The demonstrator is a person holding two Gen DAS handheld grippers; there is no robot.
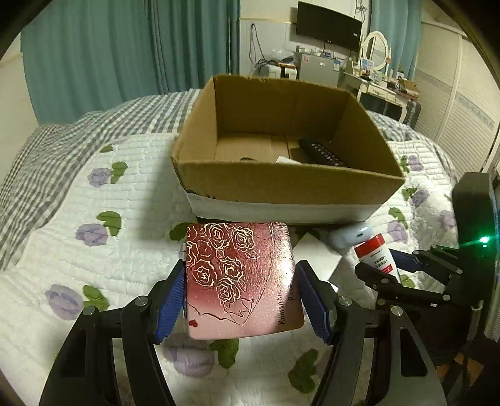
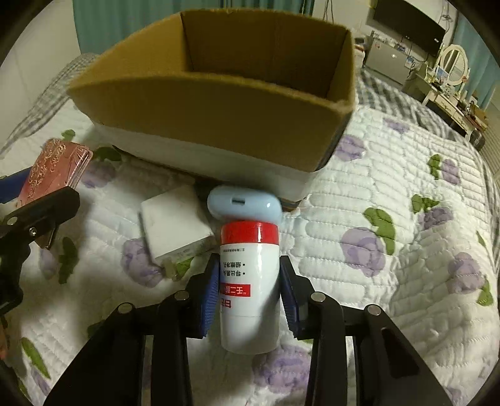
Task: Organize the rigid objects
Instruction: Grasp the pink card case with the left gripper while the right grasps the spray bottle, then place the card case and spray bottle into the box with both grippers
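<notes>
My left gripper is shut on a red and pink rose-patterned box, held above the quilt just in front of the open cardboard box. A black remote lies inside that box. My right gripper is shut on a white bottle with a red cap, close to the cardboard box. The bottle and right gripper also show in the left wrist view. The rose box shows at the left of the right wrist view.
A pale blue earbud case and a small white box lie on the flower-print quilt in front of the cardboard box. A dresser with a mirror, a TV and curtains stand beyond the bed.
</notes>
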